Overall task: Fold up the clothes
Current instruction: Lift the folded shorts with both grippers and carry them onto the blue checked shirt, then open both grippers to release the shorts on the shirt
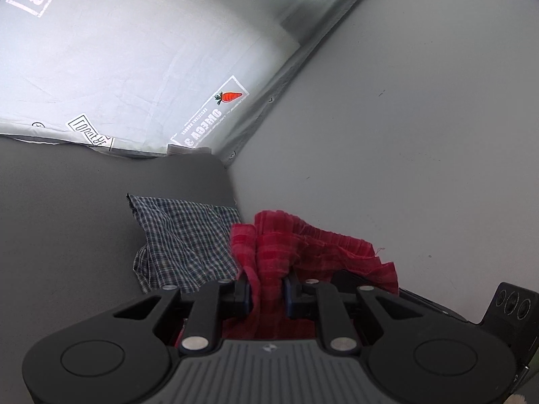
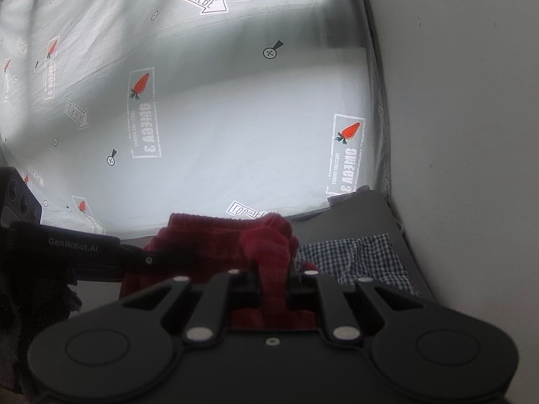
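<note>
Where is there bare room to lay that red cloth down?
The grey printed sheet beyond both cloths is bare. So is the dark mat left of the checked cloth. It is crowded near the wall, where the red cloth bunches.

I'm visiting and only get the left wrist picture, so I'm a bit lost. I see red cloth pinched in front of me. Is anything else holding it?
Observer: Yes, the right gripper is shut on the same red garment.
Operator: What's printed on that grey sheet further along?
Observer: The bedsheet carries several "LOOK HERE" arrows.
Operator: Can you see my gripper from there?
Observer: Its side shows at the right view's left edge, a black strap reading "GenRobot.AI".
</note>
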`<state>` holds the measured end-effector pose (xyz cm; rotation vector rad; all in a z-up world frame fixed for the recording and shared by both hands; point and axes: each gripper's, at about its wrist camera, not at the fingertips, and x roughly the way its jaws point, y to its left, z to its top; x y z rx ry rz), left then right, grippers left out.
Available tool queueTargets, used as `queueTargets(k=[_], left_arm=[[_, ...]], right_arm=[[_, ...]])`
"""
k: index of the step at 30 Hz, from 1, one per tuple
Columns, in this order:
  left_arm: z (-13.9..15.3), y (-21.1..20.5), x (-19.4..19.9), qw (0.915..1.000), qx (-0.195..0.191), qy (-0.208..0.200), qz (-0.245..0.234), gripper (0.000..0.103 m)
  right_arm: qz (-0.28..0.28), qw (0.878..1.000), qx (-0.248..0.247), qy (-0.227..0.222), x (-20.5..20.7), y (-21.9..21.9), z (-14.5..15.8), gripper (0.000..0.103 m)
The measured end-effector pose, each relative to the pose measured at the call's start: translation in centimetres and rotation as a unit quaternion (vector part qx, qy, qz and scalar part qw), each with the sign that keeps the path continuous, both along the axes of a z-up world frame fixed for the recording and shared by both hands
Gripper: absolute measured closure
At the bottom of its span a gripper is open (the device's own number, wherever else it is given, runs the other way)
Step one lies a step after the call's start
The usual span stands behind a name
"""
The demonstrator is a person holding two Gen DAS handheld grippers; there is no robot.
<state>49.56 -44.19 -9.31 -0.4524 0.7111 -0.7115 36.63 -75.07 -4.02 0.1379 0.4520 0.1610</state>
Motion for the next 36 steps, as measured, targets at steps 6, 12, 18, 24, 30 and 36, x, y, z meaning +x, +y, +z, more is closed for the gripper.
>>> queueTargets(k=[6,12,18,24,30,36], left_arm=[[-0.2,-8.3,3.5,0.9992,0.028,0.008,0.028,0.084],[-2.4,-14.1,9.4,0.9969,0.059,0.028,0.045,0.084],[-6.4,-14.7,13.7,0.9876,0.117,0.061,0.085,0.076],[-7.9,-10.9,14.7,0.9771,0.131,0.083,0.146,0.057],[-6.7,-8.0,14.2,0.9629,0.181,0.051,0.193,0.034],[-0.7,-5.2,10.6,0.9755,0.131,0.006,0.176,0.031]], right_arm=[[0.011,1.0,-0.006,0.019,7.2,-6.7,-2.0,0.09],[0.01,0.999,-0.029,0.041,15.2,-9.9,-6.1,0.089],[-0.019,0.992,-0.106,0.069,20.6,-7.6,-11.1,0.064],[-0.073,0.972,-0.222,0.029,19.8,-5.7,-11.8,0.035],[-0.094,0.973,-0.206,0.049,18.1,-5.4,-12.1,0.033],[-0.126,0.982,-0.131,0.052,17.0,-5.5,-9.6,0.033]])
